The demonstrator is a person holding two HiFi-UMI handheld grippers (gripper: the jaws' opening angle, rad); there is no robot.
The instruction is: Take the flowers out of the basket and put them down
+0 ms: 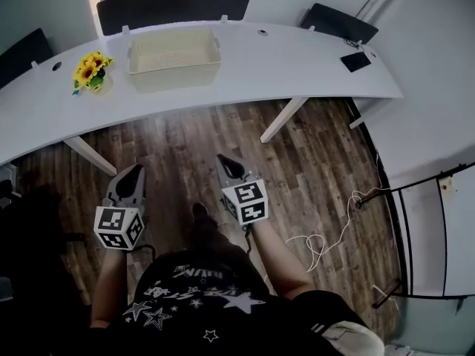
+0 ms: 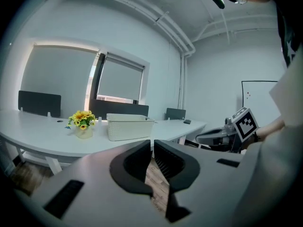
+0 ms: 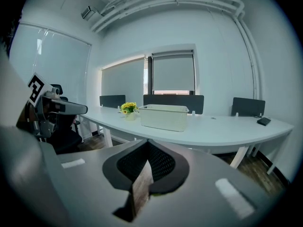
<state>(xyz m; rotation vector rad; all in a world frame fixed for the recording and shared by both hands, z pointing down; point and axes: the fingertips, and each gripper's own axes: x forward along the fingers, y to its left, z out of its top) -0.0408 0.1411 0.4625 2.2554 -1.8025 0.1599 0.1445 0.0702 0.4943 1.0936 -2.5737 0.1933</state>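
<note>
Yellow flowers (image 1: 90, 68) in a small pot stand on the curved white table (image 1: 297, 58), just left of the cream basket (image 1: 175, 54), which looks empty. Both grippers hang low over the wooden floor, well short of the table. My left gripper (image 1: 133, 170) is at the person's left with only a thin slit between its jaws and nothing in them. My right gripper (image 1: 226, 162) is shut and empty. The left gripper view shows the flowers (image 2: 81, 119) and basket (image 2: 128, 126) far beyond its jaws (image 2: 152, 141). The right gripper view has them beyond its jaws (image 3: 148, 142) too, flowers (image 3: 128, 107) left of the basket (image 3: 163, 117).
A dark phone-like object (image 1: 355, 61) lies at the table's right end. Dark chairs stand behind the table. A slanted white table leg (image 1: 282, 121) reaches the floor ahead. A white cable (image 1: 326, 236) curls on the floor at right, near a whiteboard stand (image 1: 445, 228).
</note>
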